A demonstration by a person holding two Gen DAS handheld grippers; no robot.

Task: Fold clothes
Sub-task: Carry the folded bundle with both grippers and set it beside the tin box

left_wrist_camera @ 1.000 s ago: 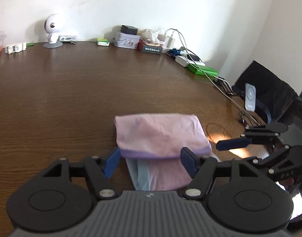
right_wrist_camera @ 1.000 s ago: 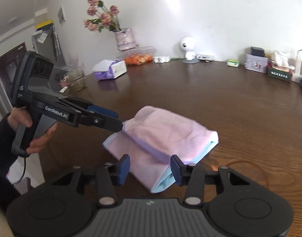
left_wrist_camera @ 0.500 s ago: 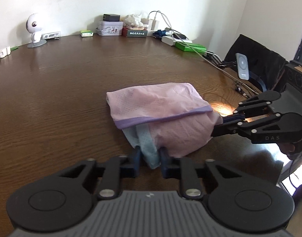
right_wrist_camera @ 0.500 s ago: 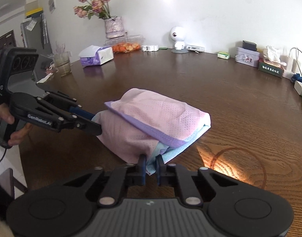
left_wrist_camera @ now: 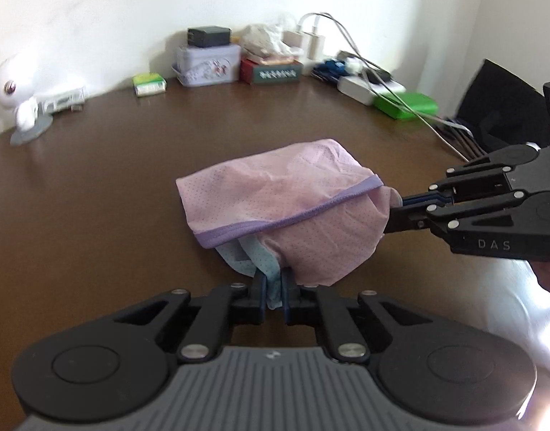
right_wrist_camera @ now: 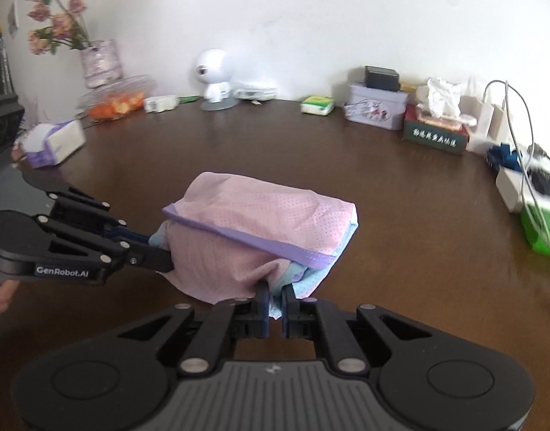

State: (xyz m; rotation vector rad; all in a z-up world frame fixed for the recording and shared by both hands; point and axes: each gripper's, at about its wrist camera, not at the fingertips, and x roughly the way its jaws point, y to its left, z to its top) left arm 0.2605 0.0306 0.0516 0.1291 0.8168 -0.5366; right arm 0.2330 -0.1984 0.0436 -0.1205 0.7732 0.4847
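A folded pink garment with a purple hem and a pale blue lining hangs in a bundle above the brown table. My left gripper is shut on its pale blue near edge. From the right side, my right gripper pinches the pink end of the bundle. In the right wrist view the pink garment is lifted, my right gripper is shut on its lower edge, and the left gripper grips it from the left.
Along the back wall stand a white round camera, a tin box, a tissue box, chargers with cables and a green box. A vase of flowers and a purple tissue pack sit far left. A black chair stands at the right.
Both grippers went from open to shut on the garment's near edges. They have since lifted the bundle off the table and carried it toward the back wall.
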